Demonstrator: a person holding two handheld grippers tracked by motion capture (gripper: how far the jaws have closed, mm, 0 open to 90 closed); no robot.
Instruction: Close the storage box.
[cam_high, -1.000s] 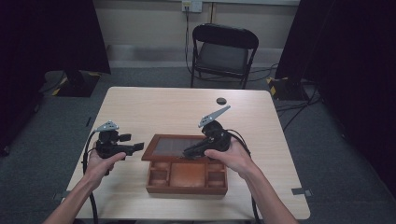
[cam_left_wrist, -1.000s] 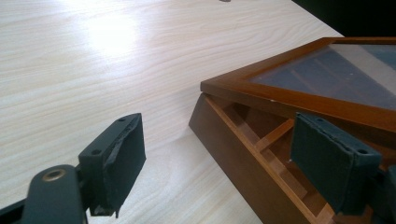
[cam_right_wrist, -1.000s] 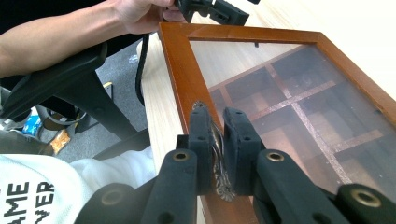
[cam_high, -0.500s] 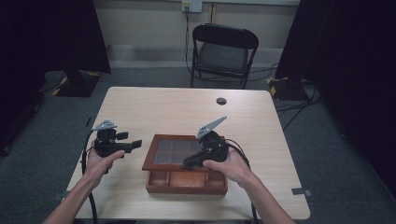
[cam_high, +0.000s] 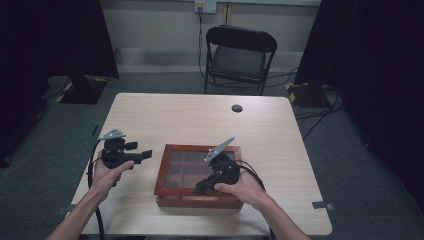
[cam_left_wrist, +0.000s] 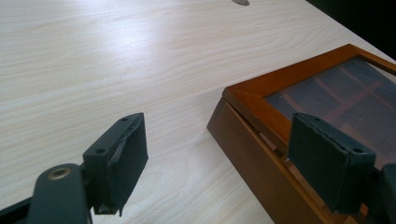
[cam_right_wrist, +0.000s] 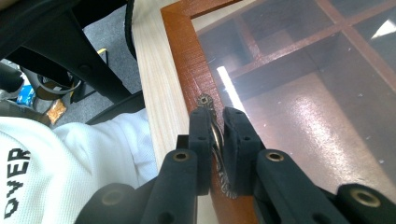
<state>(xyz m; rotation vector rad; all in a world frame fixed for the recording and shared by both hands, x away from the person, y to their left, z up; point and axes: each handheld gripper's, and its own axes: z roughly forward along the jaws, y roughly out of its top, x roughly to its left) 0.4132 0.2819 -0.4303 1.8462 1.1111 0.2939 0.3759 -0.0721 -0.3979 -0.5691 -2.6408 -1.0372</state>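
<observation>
**benchrat:** So what's the right gripper doing on that wooden box? Looks like it's just parked on the lid.

**tolerance_stack:** Nope, check the right gripper view — its 2 jaws are pinched tight on the little metal handle fixed to the front rail of the glass lid. My guess is that's the only bit thin enough for jaws like that to bite; the frame's too wide and the glass too slick.

**benchrat:** And the lid's down?

**tolerance_stack:** Pretty much lying flat over the compartments, far as I can tell. You can see the dividers through the pane. Can't tell if anything's inside them.

**benchrat:** Where's the box sitting?

**tolerance_stack:** Near the front edge of the table, about midway between the 2 front corners, right in front of the person — easy reach for both hands.

**benchrat:** Left gripper?

**tolerance_stack:** Jaws spread wide, holding nothing, hovering just beside the box's left side. In the left gripper view one pad is over bare tabletop and the other overlaps the box's corner. I'd say it's waiting there to steady the box if the lid gets worked, but that's just my read.
</observation>
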